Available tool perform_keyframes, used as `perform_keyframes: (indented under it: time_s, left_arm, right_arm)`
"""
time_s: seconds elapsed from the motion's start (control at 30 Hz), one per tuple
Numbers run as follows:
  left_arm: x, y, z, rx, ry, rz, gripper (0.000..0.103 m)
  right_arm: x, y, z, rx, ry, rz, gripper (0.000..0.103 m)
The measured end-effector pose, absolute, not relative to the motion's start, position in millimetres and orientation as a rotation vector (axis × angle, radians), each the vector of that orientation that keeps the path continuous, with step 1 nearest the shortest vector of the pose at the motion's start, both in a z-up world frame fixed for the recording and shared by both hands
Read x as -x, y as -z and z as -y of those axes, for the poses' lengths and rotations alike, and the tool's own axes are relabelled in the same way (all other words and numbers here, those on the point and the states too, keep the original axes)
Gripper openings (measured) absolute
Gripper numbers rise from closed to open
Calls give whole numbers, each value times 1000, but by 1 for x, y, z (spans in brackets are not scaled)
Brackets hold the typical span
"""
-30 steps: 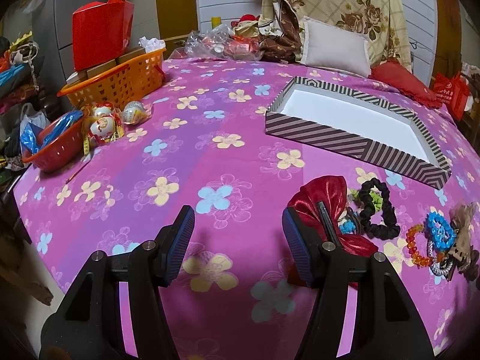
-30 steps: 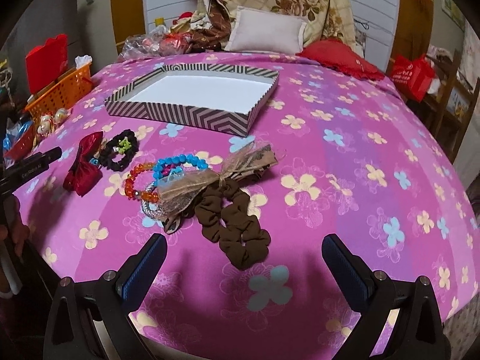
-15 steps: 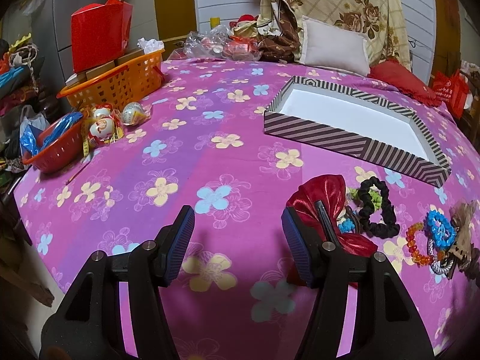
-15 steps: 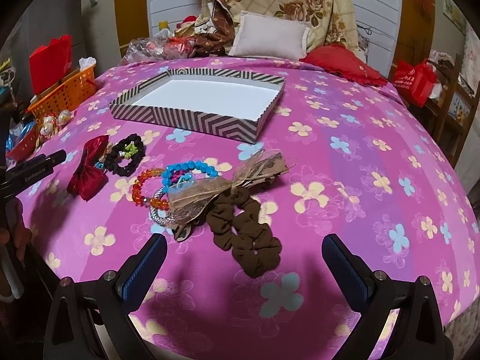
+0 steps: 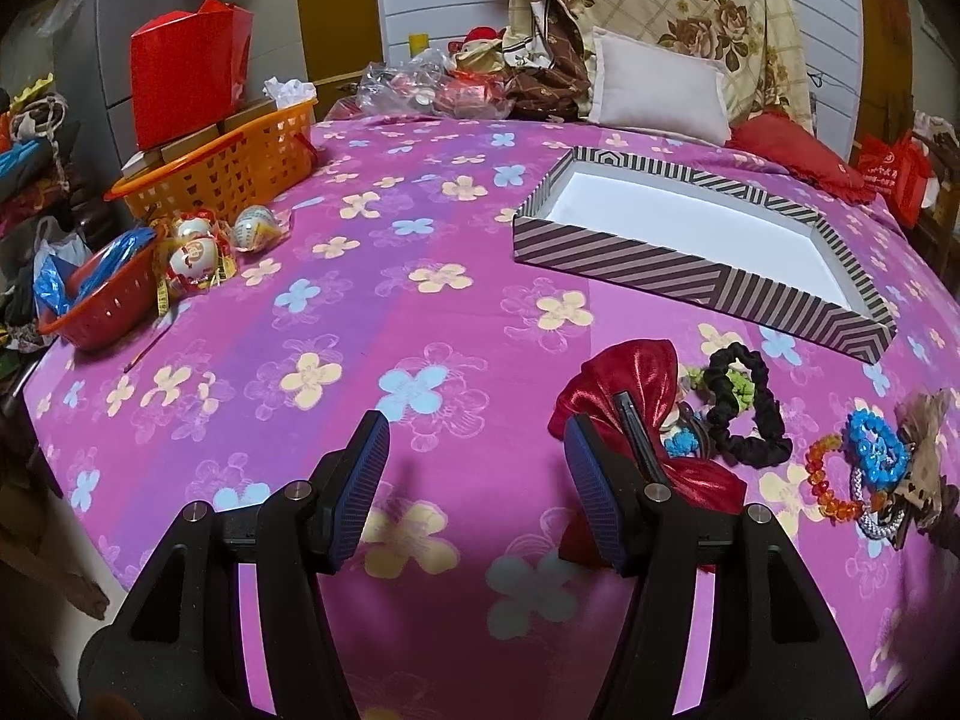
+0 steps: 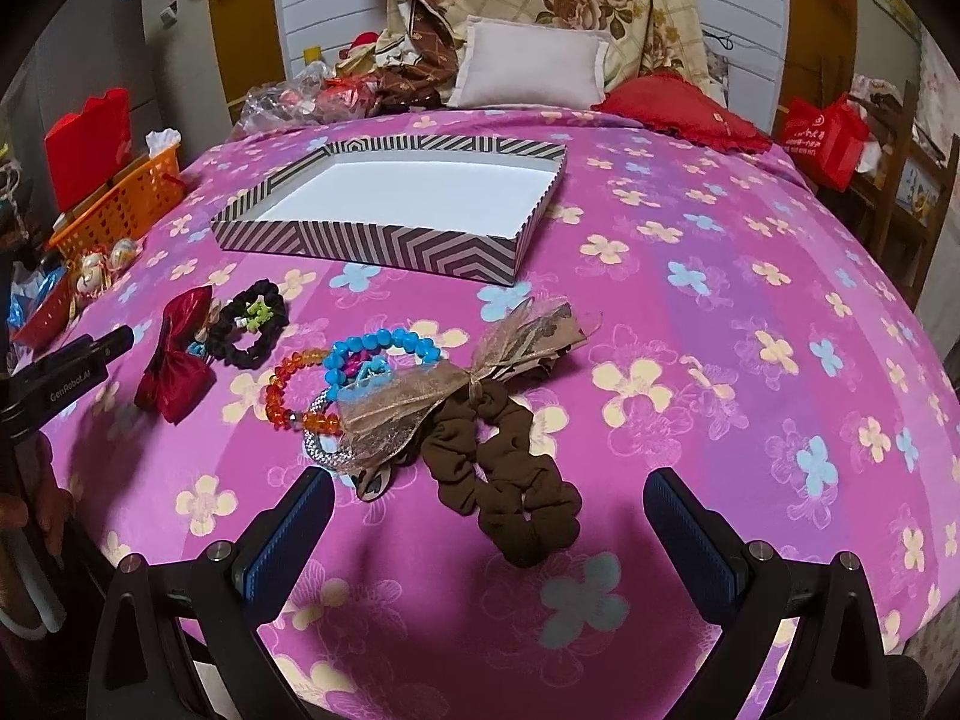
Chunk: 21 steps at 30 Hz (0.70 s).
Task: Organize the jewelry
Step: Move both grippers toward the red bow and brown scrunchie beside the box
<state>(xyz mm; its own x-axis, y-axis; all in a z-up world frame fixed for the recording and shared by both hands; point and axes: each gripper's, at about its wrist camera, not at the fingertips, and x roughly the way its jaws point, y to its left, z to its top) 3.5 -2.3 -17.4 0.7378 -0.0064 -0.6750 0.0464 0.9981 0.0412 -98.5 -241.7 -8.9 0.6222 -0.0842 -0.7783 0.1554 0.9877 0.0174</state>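
A striped shallow box (image 6: 372, 240) with a white empty inside stands on the pink flowered bedspread; it also shows in the left wrist view (image 5: 690, 264). In front of it lie a red satin bow (image 6: 177, 360), a black scrunchie (image 6: 252, 324), an orange bead bracelet (image 6: 288, 390), a blue bead bracelet (image 6: 378, 348), a silver bracelet (image 6: 321, 450), a gauzy tan bow (image 6: 456, 384) and a brown scrunchie (image 6: 510, 480). My right gripper (image 6: 489, 522) is open, just in front of the brown scrunchie. My left gripper (image 5: 474, 474) is open and empty, its right finger beside the red bow (image 5: 630, 378).
An orange basket (image 5: 228, 168) with a red bag, a red bowl (image 5: 102, 294) and painted eggs (image 5: 198, 252) sit at the bed's left edge. Pillows (image 6: 528, 66) and plastic bags lie at the head. A red bag (image 6: 822, 132) stands right of the bed.
The right gripper has moved forward, closer to the brown scrunchie and the jewelry pile. The left gripper has barely moved. Both stay open.
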Motion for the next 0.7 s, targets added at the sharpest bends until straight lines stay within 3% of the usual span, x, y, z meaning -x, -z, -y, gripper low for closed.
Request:
perform_keyframes:
  time_s: [0.7]
  left_arm:
    - [-3, 22, 4, -30, 73, -776, 61]
  right_arm:
    - [94, 15, 244, -77, 142, -913, 102]
